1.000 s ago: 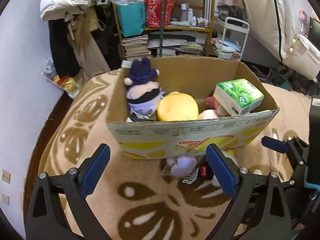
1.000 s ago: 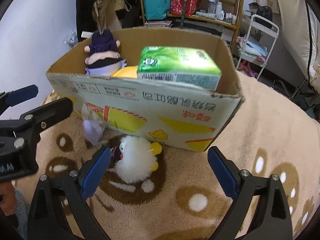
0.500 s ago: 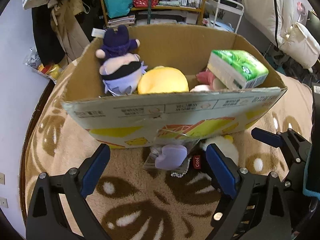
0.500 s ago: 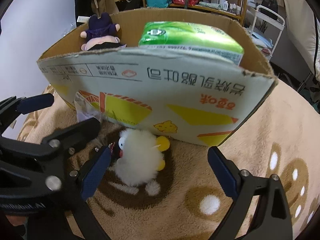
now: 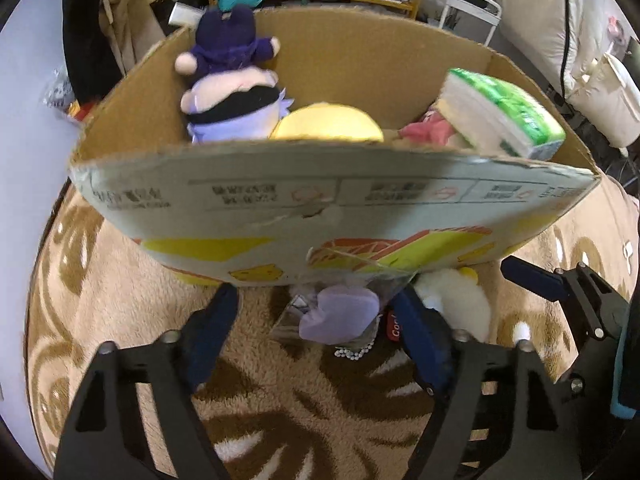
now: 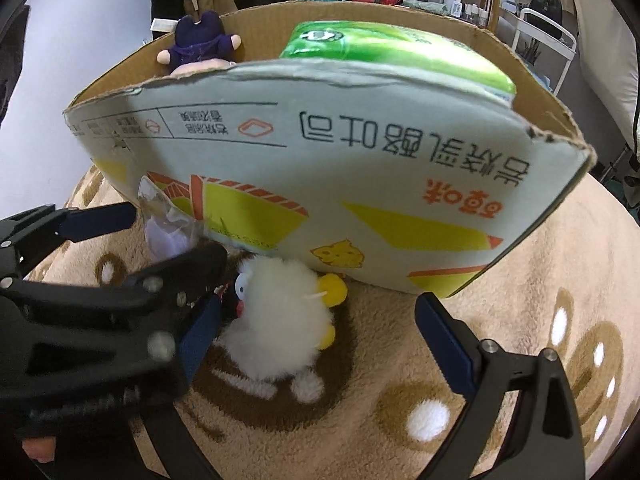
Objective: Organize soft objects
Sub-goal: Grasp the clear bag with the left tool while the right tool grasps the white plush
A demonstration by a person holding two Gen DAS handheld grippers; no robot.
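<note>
My left tongs are spread wide and straddle the purple plush in its clear wrapper, which lies on the patterned blanket at twelve o'clock, just beyond the tips and touching the foot of the cardboard box. Its long axis runs roughly nine to three, across the opening, so I judge a straight push forward would seat it. My right tongs, also spread and holding nothing, frame the white fluffy chick at about eleven o'clock, nearer their left finger. Each toy sits closest to its own side's tongs.
</note>
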